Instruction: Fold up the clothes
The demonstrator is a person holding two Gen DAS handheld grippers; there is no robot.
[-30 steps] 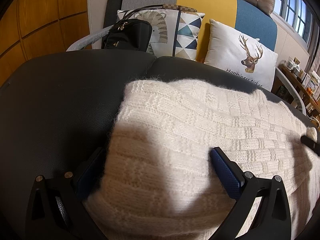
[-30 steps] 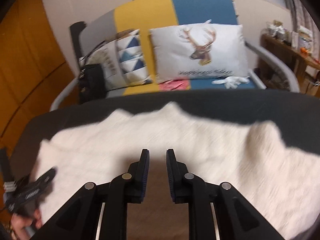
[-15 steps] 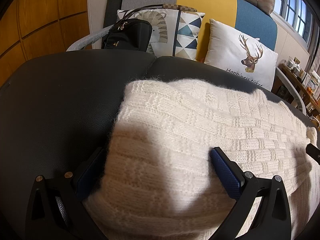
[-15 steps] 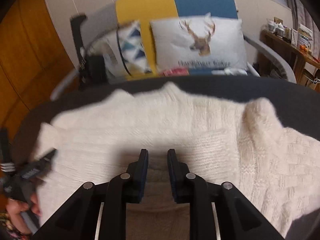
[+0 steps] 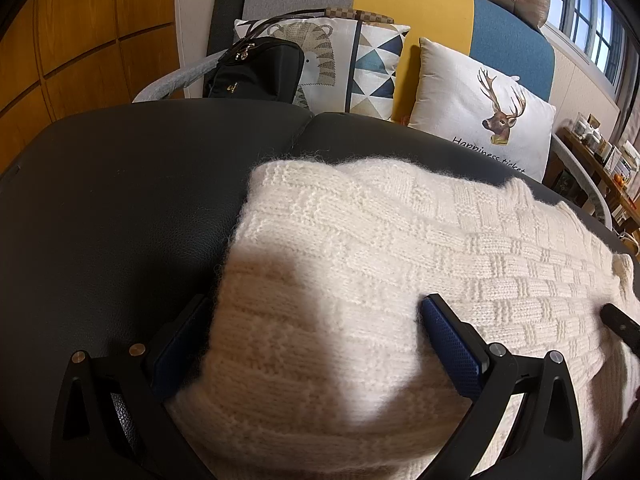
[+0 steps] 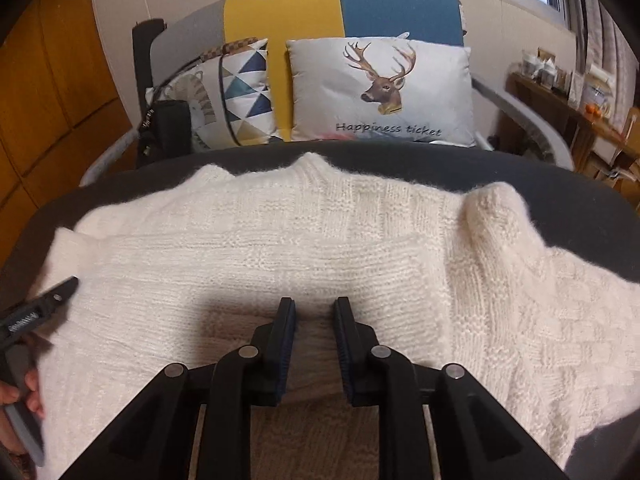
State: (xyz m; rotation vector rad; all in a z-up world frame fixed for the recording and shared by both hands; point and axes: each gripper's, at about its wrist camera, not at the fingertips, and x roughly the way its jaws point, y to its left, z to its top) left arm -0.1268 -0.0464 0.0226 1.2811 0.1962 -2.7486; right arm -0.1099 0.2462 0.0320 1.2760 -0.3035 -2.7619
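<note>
Writing: the deer cushion [image 6: 380, 92] is carrying the printed line "Happiness ticket" under a stag's head; in the left wrist view the same words are partly cut off by the table edge. No brand is readable on the black bag [image 5: 256, 70].
Surface: a black leather-look table [image 5: 120, 208] is carrying the work; a seam is running across its far part.
Room: a sofa [image 6: 340, 4] with grey, yellow and blue panels is standing just beyond the far edge; a triangle-pattern cushion [image 6: 244, 92] and the black bag are sitting at its left end. Wood panelling [image 5: 80, 40] is running along the left wall, a window [image 5: 592, 28] is showing top right, and a cluttered wooden shelf [image 6: 568, 92] is standing past the right edge.
Garment: a cream knit sweater [image 5: 400, 248] is lying spread along the table, reaching from the middle toward the right edge, with one layer folded over toward the near edge.
Left hand-held gripper [image 5: 312, 344]: standing wide open, the sweater's left end bulging between its blue pads, one finger lying at the sweater's left edge, the other on the knit.
Right hand-held gripper [image 6: 314, 344]: hovering over the folded layer near the near edge, its jaws nearly closed with a narrow gap; whether knit is pinched in that gap cannot be told.
Hand [image 6: 20, 396]: gripping the left tool's handle at the left edge of the right wrist view.
</note>
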